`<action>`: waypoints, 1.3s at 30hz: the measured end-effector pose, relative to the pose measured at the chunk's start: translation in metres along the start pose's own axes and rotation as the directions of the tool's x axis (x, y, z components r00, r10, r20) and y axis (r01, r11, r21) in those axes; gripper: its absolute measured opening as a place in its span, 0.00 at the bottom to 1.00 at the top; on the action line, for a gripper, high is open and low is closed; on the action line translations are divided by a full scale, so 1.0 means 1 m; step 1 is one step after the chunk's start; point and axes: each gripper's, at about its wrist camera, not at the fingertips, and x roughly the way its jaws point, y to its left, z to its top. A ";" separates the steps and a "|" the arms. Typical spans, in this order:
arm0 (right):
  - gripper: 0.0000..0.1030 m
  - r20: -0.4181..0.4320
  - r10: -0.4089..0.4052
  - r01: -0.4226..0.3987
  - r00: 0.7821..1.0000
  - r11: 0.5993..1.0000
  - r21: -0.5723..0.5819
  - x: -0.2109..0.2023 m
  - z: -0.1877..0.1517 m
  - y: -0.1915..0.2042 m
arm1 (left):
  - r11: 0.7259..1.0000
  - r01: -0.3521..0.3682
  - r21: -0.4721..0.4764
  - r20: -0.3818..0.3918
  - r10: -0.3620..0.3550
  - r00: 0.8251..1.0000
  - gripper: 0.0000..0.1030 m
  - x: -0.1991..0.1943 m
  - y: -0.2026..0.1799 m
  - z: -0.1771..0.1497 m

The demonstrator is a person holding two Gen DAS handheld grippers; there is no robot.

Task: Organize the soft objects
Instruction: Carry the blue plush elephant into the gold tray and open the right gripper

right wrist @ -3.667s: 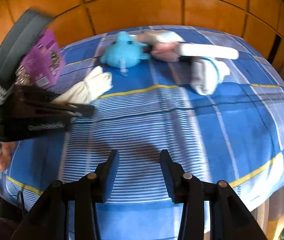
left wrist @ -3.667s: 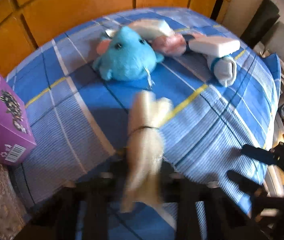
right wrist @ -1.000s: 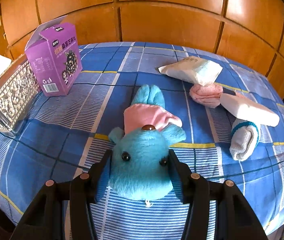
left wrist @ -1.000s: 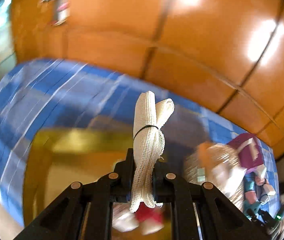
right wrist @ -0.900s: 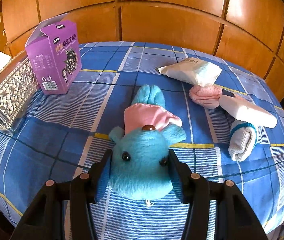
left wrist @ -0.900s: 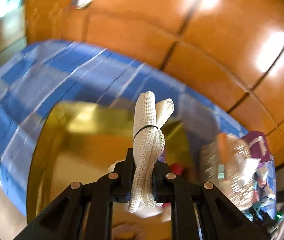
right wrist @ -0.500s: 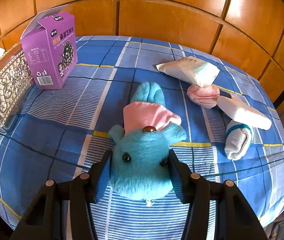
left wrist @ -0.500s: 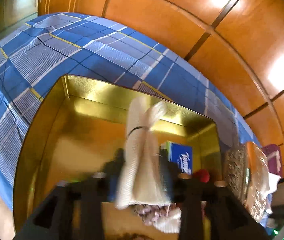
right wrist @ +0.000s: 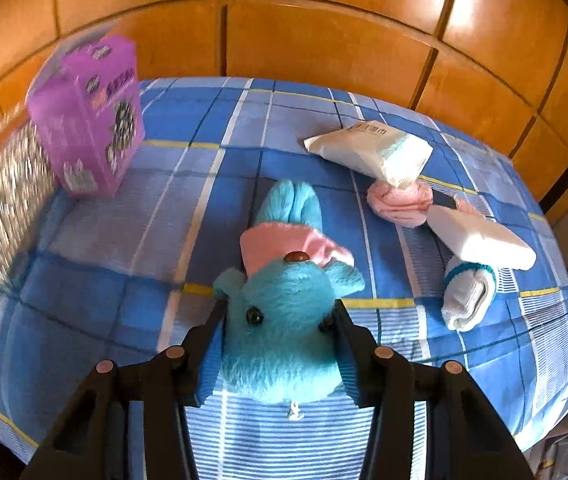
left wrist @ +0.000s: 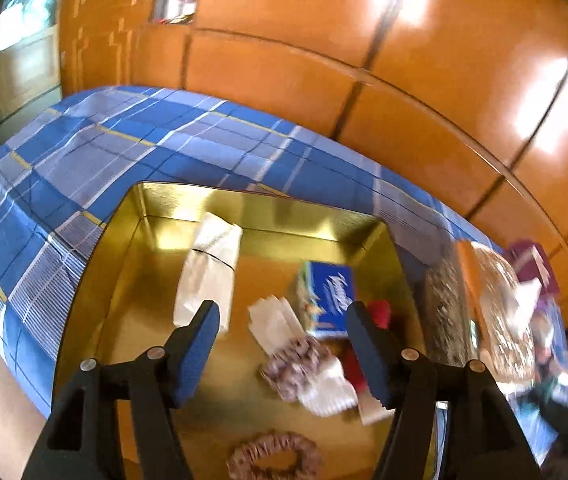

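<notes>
The left claw (left wrist: 281, 334) hangs open above a gold tray (left wrist: 95, 284), its two fingers spread wide with nothing between them. The tray sits on a blue checked cloth (left wrist: 131, 144) that covers the worktop. Inside the tray, a cream bundle of cloth (left wrist: 207, 268) tied with a dark band lies near the far left corner, apart from the claw. Toward the tray's right side lie a blue tissue pack (left wrist: 330, 296), a folded white cloth (left wrist: 271, 322), a speckled scrap of fabric (left wrist: 298, 366) and something red (left wrist: 380, 314) — blurred, so its kind cannot be told. A brownish hair tie (left wrist: 273, 456) lies at the tray's near edge. Just beyond the tray's right wall stands a silver patterned box (left wrist: 450, 308).

The right claw (right wrist: 279, 324) is closed on a blue plush toy (right wrist: 284, 320), pressing its head from both sides; the toy wears a pink top (right wrist: 284, 246) and its body stretches away over the checked cloth. Behind it to the right lie a white tissue pack (right wrist: 372, 150), a rolled pink cloth (right wrist: 400, 200), a second white pack (right wrist: 480, 242) and a rolled white sock (right wrist: 468, 298) with a teal band — the pink roll is touching both packs. At the left stands a purple carton (right wrist: 91, 124), just beside the silver box.
</notes>
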 end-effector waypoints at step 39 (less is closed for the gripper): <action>0.48 0.027 0.612 -0.543 0.791 0.721 -0.431 -0.133 0.092 0.250 | 0.989 -0.145 0.041 0.084 0.142 0.986 0.72 -0.038 0.002 -0.036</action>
